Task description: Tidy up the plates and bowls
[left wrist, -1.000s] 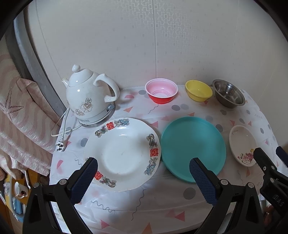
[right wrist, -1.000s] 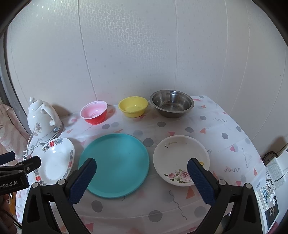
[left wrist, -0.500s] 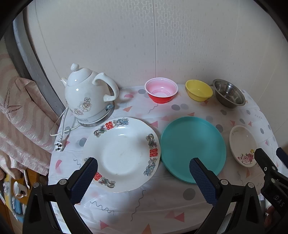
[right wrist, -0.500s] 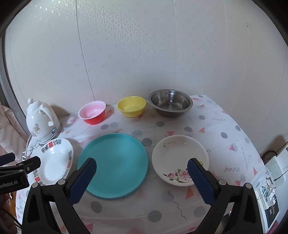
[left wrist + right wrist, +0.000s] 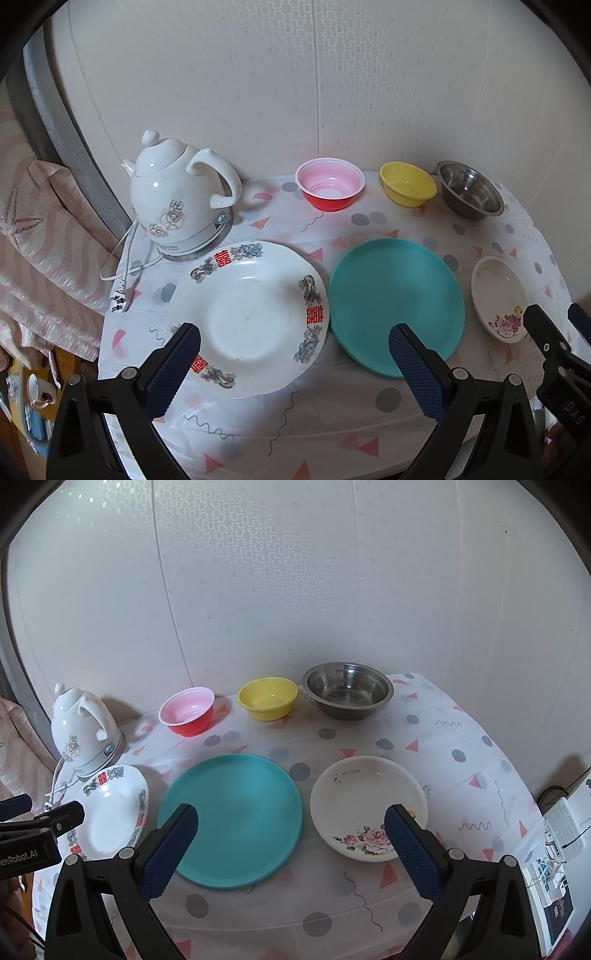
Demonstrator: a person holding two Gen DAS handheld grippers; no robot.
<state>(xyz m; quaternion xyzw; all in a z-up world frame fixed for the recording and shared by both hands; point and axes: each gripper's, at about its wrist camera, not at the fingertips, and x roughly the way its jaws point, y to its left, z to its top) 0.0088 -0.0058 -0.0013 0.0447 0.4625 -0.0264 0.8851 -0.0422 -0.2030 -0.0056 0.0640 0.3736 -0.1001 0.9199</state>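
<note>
A white plate with red characters (image 5: 251, 314) lies at the table's front left, a teal plate (image 5: 395, 302) beside it, and a small white rose dish (image 5: 365, 808) to the right. Along the wall stand a red bowl (image 5: 330, 188), a yellow bowl (image 5: 408, 183) and a steel bowl (image 5: 469, 194). My left gripper (image 5: 291, 354) hangs open above the front edge, between the white and teal plates. My right gripper (image 5: 288, 830) is open too, over the teal plate (image 5: 232, 818) and the rose dish. Neither holds anything.
A white ceramic kettle (image 5: 177, 199) on its base sits at the back left, its cord and plug (image 5: 120, 299) trailing to the table edge. Pink striped fabric (image 5: 40, 251) hangs left of the table. A white device with cables (image 5: 561, 819) lies on the floor to the right.
Both grippers have drifted only slightly; the scene shifts a little in each view. No dish has moved and both stay open.
</note>
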